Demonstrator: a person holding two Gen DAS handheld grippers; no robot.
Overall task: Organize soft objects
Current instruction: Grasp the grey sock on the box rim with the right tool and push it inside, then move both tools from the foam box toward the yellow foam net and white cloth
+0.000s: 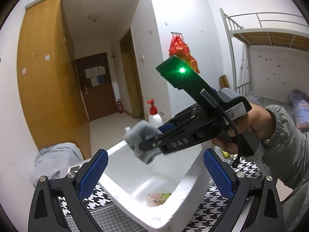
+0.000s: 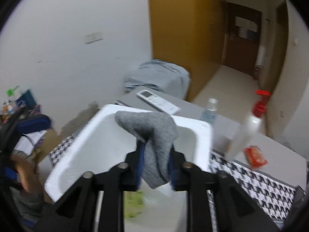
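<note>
grey table (image 2: 227, 127), houndstooth cloth (image 2: 256, 181) (foam box (image 2: 81, 145) atop)

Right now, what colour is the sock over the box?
Grey; the sock shows best in the right wrist view.

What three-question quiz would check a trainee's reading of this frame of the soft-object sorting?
1. True or false: the right gripper has the grey sock between its jaws.
2. Over what does the sock hang? A) the white foam box B) the remote control C) the floor
3. Fill in: the left gripper is ____ and holds nothing.

Key: 1 true; 2 A; 3 open. The sock is above the box's opening, and something pale green and pink already lies on the box's bottom.
</note>
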